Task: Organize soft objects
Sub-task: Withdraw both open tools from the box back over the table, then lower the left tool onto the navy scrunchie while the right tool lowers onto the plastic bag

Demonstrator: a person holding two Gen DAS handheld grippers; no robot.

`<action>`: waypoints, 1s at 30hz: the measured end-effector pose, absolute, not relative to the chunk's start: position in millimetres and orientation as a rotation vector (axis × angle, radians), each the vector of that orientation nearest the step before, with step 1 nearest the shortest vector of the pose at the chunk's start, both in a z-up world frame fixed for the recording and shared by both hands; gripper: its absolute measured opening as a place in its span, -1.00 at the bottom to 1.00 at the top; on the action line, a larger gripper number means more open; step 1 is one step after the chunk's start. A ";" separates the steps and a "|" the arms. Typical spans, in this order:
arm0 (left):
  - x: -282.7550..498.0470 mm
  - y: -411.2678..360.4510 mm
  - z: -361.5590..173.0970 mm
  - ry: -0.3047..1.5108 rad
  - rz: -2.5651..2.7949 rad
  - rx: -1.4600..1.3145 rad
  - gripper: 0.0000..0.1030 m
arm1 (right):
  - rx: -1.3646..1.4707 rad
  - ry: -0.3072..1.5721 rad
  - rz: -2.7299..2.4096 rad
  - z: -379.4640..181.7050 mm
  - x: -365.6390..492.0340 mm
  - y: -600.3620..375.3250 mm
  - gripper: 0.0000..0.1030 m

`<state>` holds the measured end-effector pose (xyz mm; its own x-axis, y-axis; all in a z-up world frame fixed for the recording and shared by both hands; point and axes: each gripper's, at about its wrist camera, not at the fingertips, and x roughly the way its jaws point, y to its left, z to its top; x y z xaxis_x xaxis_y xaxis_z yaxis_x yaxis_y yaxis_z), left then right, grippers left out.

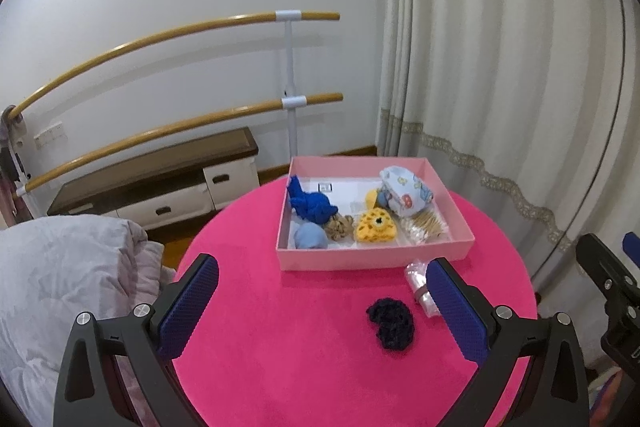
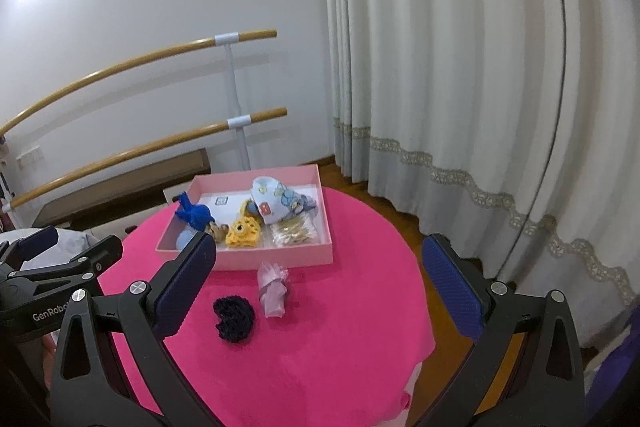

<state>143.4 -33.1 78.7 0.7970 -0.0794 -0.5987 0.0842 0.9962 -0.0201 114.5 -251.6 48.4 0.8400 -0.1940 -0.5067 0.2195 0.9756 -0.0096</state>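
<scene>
Both wrist views above shared table point(image 1: 320, 347)

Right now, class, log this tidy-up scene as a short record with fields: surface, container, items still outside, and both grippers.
Surface: round table with pink cloth
Container: pink box, holding several soft toys
Outside box: dark crocheted piece; small clear-wrapped bundle, side by side before the box
Left gripper: open, empty
Right gripper: open, empty

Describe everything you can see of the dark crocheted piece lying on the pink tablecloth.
The dark crocheted piece is navy-black yarn, nubbly and soft-looking, a rounded patch with a notch on one edge. It lies flat on the pink tablecloth, outside the pink box, beside but apart from a small clear wrapped bundle. Nothing grips it.
</scene>
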 end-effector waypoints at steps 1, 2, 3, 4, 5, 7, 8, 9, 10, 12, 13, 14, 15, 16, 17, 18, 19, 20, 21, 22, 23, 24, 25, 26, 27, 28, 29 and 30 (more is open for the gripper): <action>148.1 -33.9 75.6 0.654 -0.090 0.009 1.00 | 0.052 0.541 -0.221 45.8 116.9 -252.9 1.00; 151.3 -34.2 73.6 0.662 -0.091 0.010 1.00 | 0.054 0.550 -0.223 43.4 118.8 -254.0 1.00; 156.3 -35.4 70.6 0.674 -0.090 0.013 1.00 | 0.056 0.557 -0.225 41.1 120.7 -254.7 1.00; 159.9 -36.3 68.4 0.682 -0.090 0.015 1.00 | 0.060 0.571 -0.228 37.8 123.8 -256.4 1.00; 163.4 -36.3 66.2 0.691 -0.090 0.016 1.00 | 0.062 0.578 -0.231 35.9 125.5 -257.7 1.00; 173.1 -37.4 59.6 0.714 -0.092 0.018 1.00 | 0.069 0.608 -0.243 28.3 131.9 -261.7 1.00; 177.3 -38.1 56.4 0.724 -0.093 0.020 1.00 | 0.072 0.618 -0.248 25.3 134.0 -263.0 1.00; 182.5 -38.7 53.0 0.736 -0.094 0.022 1.00 | 0.076 0.632 -0.254 21.8 136.9 -264.9 1.00; 188.0 -39.5 48.8 0.749 -0.094 0.025 1.00 | 0.077 0.645 -0.261 18.5 139.7 -266.9 1.00; 197.8 -41.2 40.8 0.768 -0.089 0.032 1.00 | 0.077 0.679 -0.283 9.0 147.4 -271.7 1.00; 202.9 -42.6 36.2 0.779 -0.082 0.041 1.00 | 0.078 0.701 -0.296 3.7 151.5 -274.0 1.00; 207.4 -44.3 31.5 0.789 -0.074 0.050 1.00 | 0.080 0.722 -0.305 -1.3 155.5 -276.2 1.00; 209.4 -45.4 27.3 0.796 -0.072 0.055 1.00 | 0.081 0.736 -0.311 -5.0 157.8 -277.4 1.00; 213.2 -47.7 21.7 0.808 -0.073 0.060 1.00 | 0.081 0.753 -0.315 -9.8 160.3 -279.0 1.00; 216.5 -49.4 16.8 0.821 -0.077 0.064 1.00 | 0.082 0.773 -0.319 -15.6 163.4 -281.0 1.00; 222.2 -52.1 9.6 0.842 -0.087 0.067 1.00 | 0.082 0.788 -0.321 -19.6 165.8 -281.7 1.00; 226.2 -54.1 4.8 0.857 -0.094 0.068 1.00 | 0.081 0.804 -0.324 -23.8 167.9 -282.8 1.00; 229.7 -55.1 0.4 0.870 -0.099 0.070 1.00 | 0.081 0.821 -0.328 -28.6 170.6 -284.4 1.00; 234.4 -57.1 -4.9 0.887 -0.103 0.073 1.00 | 0.081 0.835 -0.332 -32.5 172.6 -285.7 1.00; 239.5 -59.9 -10.8 0.905 -0.108 0.078 1.00 | 0.080 0.852 -0.338 -37.4 174.8 -287.4 1.00; 243.7 -61.6 -15.3 0.918 -0.112 0.082 1.00 | 0.080 0.862 -0.341 -39.9 176.0 -288.9 1.00; 249.0 -64.7 -21.5 0.933 -0.117 0.086 1.00 | 0.079 0.875 -0.346 -43.5 177.3 -290.7 1.00; 253.7 -67.7 -27.5 0.950 -0.124 0.090 1.00 | 0.079 0.888 -0.351 -46.9 178.6 -292.6 1.00; 257.3 -69.7 -32.4 0.965 -0.129 0.094 1.00 | 0.080 0.896 -0.354 -48.8 178.4 -294.9 1.00; 261.8 -72.5 -38.6 0.982 -0.133 0.100 1.00 | 0.083 0.909 -0.357 -52.0 179.2 -297.3 1.00; 266.3 -76.8 -44.9 0.999 -0.139 0.108 1.00 | 0.086 0.921 -0.360 -55.0 180.0 -299.9 1.00; 269.2 -79.8 -49.6 1.010 -0.144 0.113 1.00 | 0.090 0.928 -0.361 -57.2 181.3 -302.1 1.00; 273.2 -84.2 -56.3 1.026 -0.151 0.121 1.00 | 0.096 0.938 -0.365 -60.3 182.1 -305.2 1.00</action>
<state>273.2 -84.2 -56.3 0.5091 -0.0684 -0.8580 0.1820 0.9828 0.0297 182.1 -305.2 -60.3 0.5350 -0.2646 -0.8024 0.3468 0.9348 -0.0769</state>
